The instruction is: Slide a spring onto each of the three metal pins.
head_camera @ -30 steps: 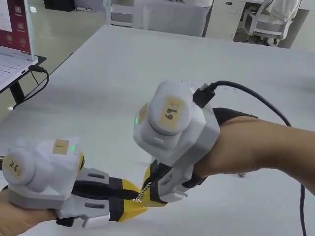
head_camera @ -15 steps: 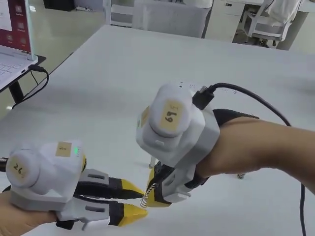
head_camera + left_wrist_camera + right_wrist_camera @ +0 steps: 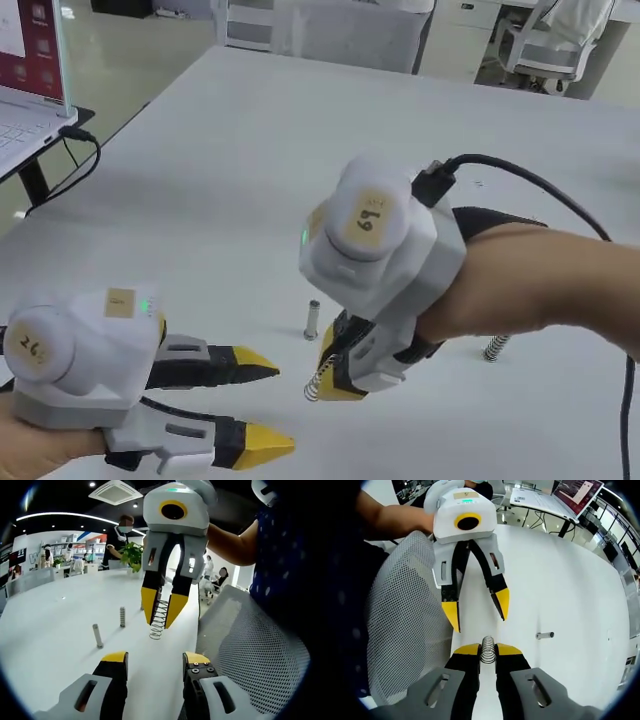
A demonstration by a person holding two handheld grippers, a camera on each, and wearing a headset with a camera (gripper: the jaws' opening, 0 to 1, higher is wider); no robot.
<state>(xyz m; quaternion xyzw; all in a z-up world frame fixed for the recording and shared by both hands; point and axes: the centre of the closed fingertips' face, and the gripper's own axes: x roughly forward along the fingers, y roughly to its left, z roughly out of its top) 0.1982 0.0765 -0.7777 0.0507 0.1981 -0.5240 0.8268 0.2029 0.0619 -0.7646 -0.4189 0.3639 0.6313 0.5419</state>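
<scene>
The right gripper (image 3: 488,651) is clamped on a small coiled steel spring (image 3: 159,625), near the short bare metal pin (image 3: 313,320) on the white table (image 3: 200,180). The left gripper (image 3: 278,404) gapes empty. 1 sprung pin (image 3: 495,347) looks done; the 3rd I cannot make out

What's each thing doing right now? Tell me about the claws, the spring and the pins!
left claw, open, empty.
right claw, shut on the spring.
spring, gripped at one end.
bare pin, upright, no spring.
other pin, upright, spring already on.
laptop, open, screen lit.
</scene>
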